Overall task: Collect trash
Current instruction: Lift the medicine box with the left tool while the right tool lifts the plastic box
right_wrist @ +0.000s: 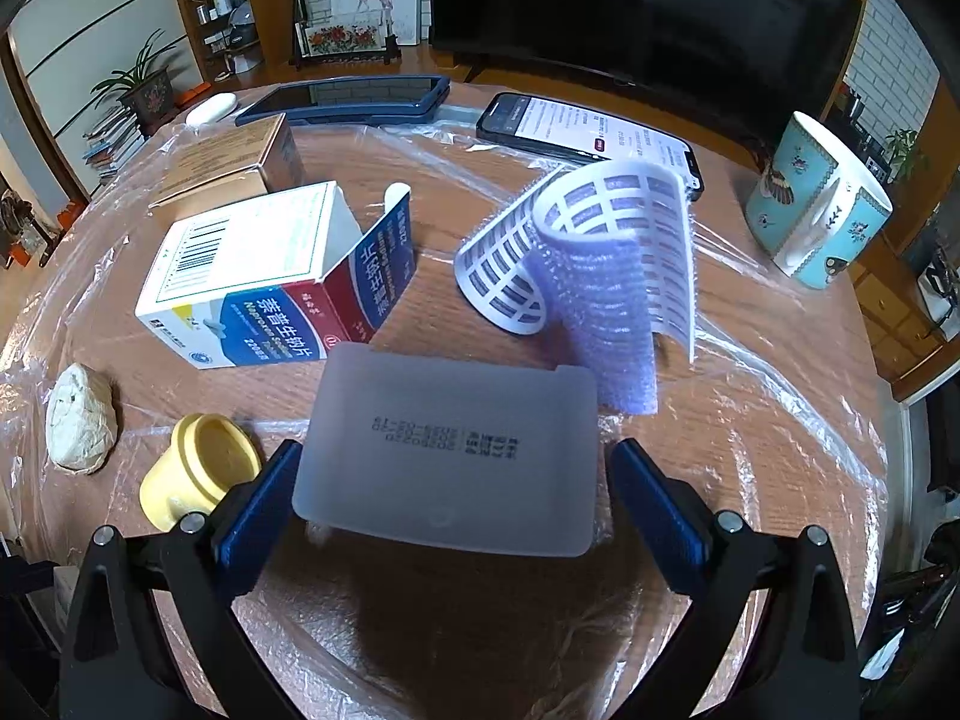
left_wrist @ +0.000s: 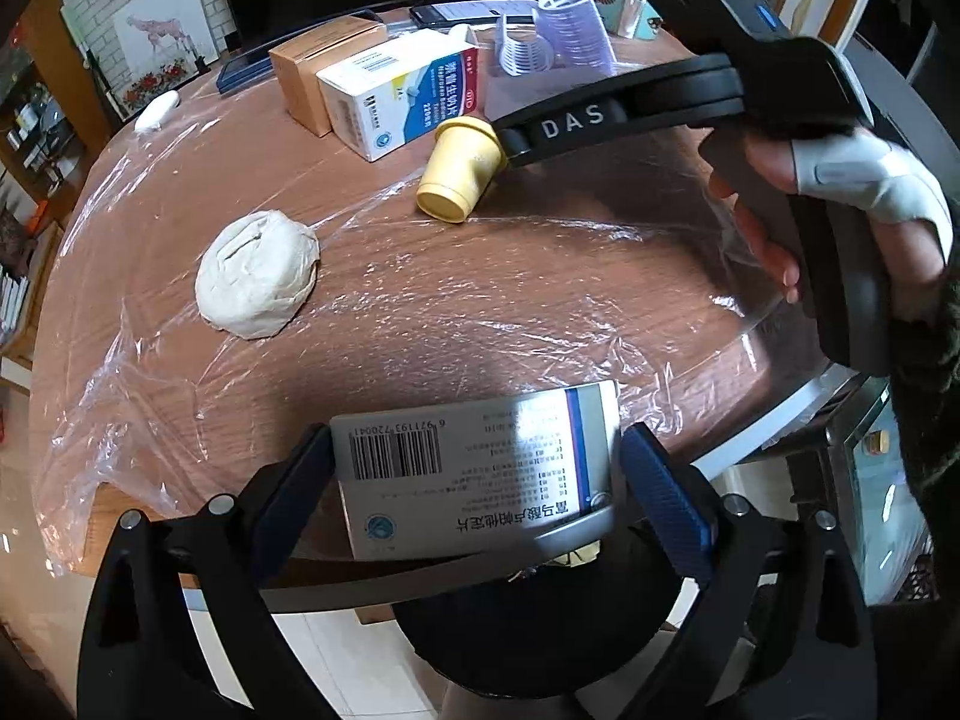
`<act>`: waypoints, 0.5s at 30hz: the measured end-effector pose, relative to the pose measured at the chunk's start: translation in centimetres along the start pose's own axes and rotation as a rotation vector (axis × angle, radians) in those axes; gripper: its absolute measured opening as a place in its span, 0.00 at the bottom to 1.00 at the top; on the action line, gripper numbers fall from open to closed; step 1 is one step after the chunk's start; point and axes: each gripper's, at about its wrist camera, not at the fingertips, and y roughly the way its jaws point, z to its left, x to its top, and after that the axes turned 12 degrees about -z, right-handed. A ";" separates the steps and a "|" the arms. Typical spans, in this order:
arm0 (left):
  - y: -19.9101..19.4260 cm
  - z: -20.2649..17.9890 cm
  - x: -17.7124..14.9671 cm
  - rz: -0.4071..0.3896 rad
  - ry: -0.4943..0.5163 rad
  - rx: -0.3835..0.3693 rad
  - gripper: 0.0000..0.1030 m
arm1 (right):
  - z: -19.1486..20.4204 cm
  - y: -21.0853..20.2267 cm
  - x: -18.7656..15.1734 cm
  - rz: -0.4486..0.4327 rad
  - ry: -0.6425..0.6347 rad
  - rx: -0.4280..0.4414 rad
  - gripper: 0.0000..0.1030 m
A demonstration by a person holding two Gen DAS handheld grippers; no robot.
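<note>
Left wrist view looks from the near edge of the desk (left_wrist: 420, 312) across its top, set low and close. Right wrist view sits further in over the desk, facing the far wall. Both views share the yellow cap (left_wrist: 459, 171) (right_wrist: 201, 471), the white wad (left_wrist: 258, 273) (right_wrist: 81, 417) and the blue-and-white carton (left_wrist: 402, 93) (right_wrist: 270, 276).

The left gripper (left_wrist: 474, 474) sits at the bottom of the left wrist view, and its two blue pads (left_wrist: 663, 495) are squeezed against the sides of a small box. The right gripper (right_wrist: 447, 492) sits at the bottom of the right wrist view, with its pads close around a flat grey piece. At the right edge of the left wrist view, a hand (left_wrist: 840, 210) in a white fingerless glove grips a dark handle.
</note>
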 end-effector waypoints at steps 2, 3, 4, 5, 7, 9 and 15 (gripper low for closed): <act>0.0 0.0 0.0 -0.002 -0.003 -0.006 0.94 | 0.0 0.0 0.0 -0.003 0.000 0.002 0.92; 0.1 0.1 0.0 0.002 -0.011 -0.012 0.94 | 0.0 -0.1 -0.1 -0.005 -0.002 0.003 0.91; 0.1 0.2 0.0 0.005 -0.018 -0.018 0.94 | 0.0 -0.1 -0.1 -0.008 -0.005 0.006 0.89; 0.2 0.3 -0.1 0.007 -0.026 -0.024 0.94 | 0.1 -0.2 0.0 -0.010 -0.006 0.008 0.87; 0.2 0.4 0.0 0.009 -0.025 -0.032 0.94 | 0.1 -0.2 0.0 -0.011 -0.009 0.011 0.86; 0.3 0.3 0.1 0.006 -0.017 -0.036 0.94 | 0.0 -0.3 0.0 -0.012 -0.008 0.010 0.85; 0.3 -0.1 0.4 0.010 -0.006 -0.057 0.94 | 0.1 -0.4 0.0 -0.009 -0.006 0.006 0.85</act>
